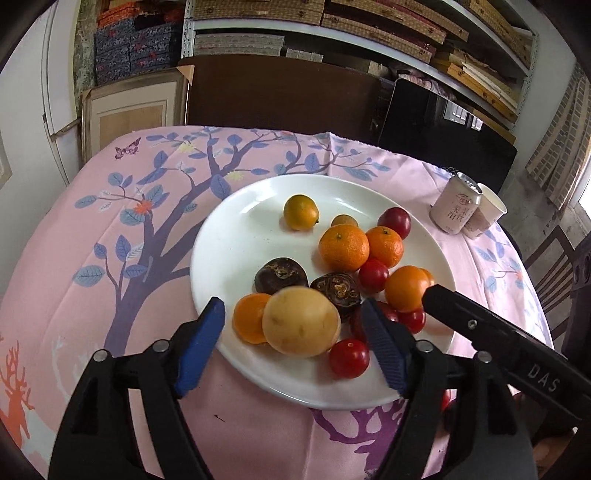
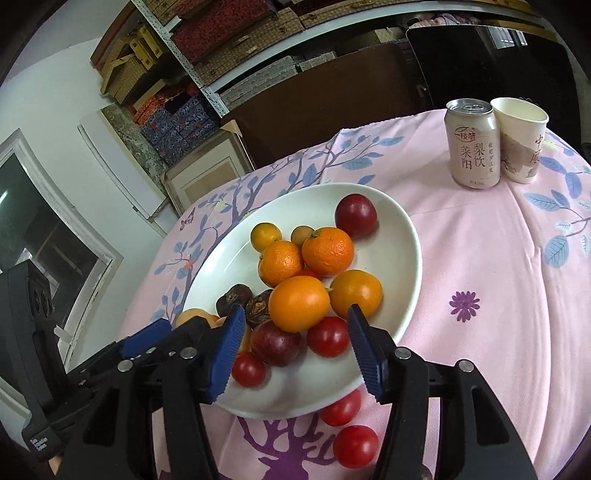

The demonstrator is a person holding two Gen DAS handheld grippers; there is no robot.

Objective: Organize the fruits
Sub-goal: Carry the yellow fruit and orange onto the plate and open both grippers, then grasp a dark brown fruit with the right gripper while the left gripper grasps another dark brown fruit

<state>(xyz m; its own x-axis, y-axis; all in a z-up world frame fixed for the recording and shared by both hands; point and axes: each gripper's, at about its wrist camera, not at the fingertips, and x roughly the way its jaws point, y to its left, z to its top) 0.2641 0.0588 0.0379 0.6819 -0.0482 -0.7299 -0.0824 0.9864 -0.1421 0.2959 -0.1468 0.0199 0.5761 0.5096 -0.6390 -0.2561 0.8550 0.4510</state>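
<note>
A white plate on the pink cloth holds several fruits: oranges, red tomatoes, two dark brown fruits and a pale yellow fruit. My left gripper stands open over the plate's near edge. The yellow fruit lies between its blue pads with gaps on both sides. My right gripper is open too, with a smooth orange fruit between its pads, untouched. Its black finger reaches in from the right in the left wrist view. Two tomatoes lie on the cloth beside the plate.
A pink drink can and a paper cup stand at the table's far right. A dark chair back and shelves of boxes are behind the table. Bare cloth lies right of the plate.
</note>
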